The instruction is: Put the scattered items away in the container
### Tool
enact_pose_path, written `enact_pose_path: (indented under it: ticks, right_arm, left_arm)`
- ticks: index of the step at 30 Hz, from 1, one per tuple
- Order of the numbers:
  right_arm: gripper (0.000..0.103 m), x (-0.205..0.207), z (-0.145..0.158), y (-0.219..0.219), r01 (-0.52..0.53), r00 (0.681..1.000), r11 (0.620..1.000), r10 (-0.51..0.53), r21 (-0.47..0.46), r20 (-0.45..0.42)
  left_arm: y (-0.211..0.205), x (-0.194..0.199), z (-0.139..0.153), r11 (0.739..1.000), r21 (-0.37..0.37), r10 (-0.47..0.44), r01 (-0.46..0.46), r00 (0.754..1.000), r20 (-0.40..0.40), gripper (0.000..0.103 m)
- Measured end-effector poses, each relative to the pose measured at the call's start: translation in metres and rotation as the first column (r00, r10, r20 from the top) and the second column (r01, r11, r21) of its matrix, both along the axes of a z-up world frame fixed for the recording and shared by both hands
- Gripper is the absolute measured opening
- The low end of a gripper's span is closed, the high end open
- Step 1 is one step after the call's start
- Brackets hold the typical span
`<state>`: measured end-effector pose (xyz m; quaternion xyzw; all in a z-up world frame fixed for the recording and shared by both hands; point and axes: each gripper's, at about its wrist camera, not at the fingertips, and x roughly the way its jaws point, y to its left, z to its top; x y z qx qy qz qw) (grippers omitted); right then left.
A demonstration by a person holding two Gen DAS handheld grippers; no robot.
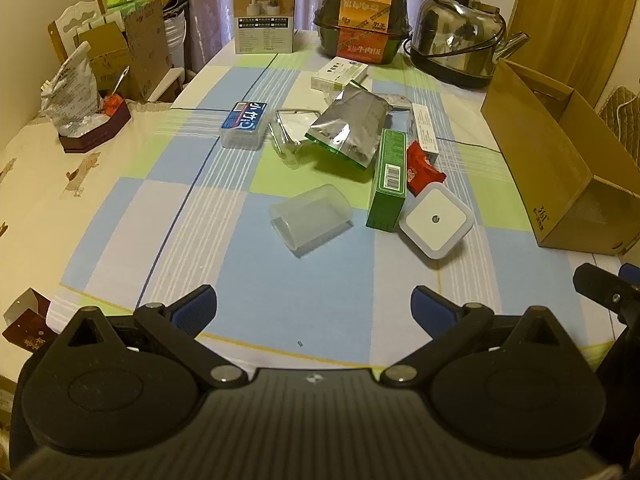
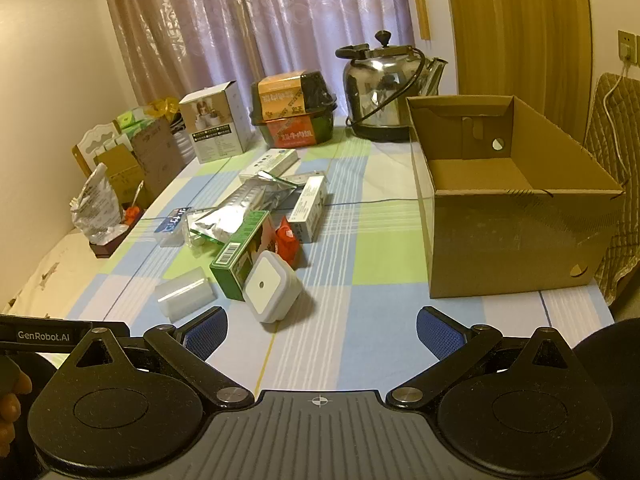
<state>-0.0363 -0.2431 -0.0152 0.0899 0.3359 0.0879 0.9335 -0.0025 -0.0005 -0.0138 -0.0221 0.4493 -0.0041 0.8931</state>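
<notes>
An open cardboard box (image 2: 516, 236) stands on the right of the checked table; its side also shows in the left wrist view, cardboard box (image 1: 552, 160). Scattered items lie mid-table: a white square night light (image 1: 436, 219) (image 2: 271, 286), a green carton (image 1: 389, 180) (image 2: 240, 258), a clear plastic tub (image 1: 311, 218) (image 2: 184, 294), a silver foil pouch (image 1: 348, 128) (image 2: 236, 210), a red packet (image 1: 422, 168) (image 2: 287, 240), a blue-labelled clear case (image 1: 244, 124) (image 2: 173, 226) and white cartons (image 1: 338, 74) (image 2: 310, 206). My left gripper (image 1: 314, 310) and right gripper (image 2: 322, 330) hover open near the front edge, both holding nothing.
At the table's back stand a white product box (image 1: 265, 14), a dark food tub with orange label (image 1: 362, 24) and a steel kettle (image 1: 458, 32). A foil bag in a dark tray (image 1: 80, 108) sits left. A person's hand (image 2: 12, 404) shows bottom left.
</notes>
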Motion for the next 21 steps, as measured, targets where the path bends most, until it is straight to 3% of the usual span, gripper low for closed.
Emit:
enact_pose_path:
  ticks: [21]
  right_arm:
    - [0.103,0.0013,0.0001,-0.0004,-0.002,1.0,1.0,0.002,-0.006,-0.005]
  left_arm:
    - [0.0013,0.0005,-0.0001,1.0,-0.006,0.008,-0.008,1.0,0.001,0.102]
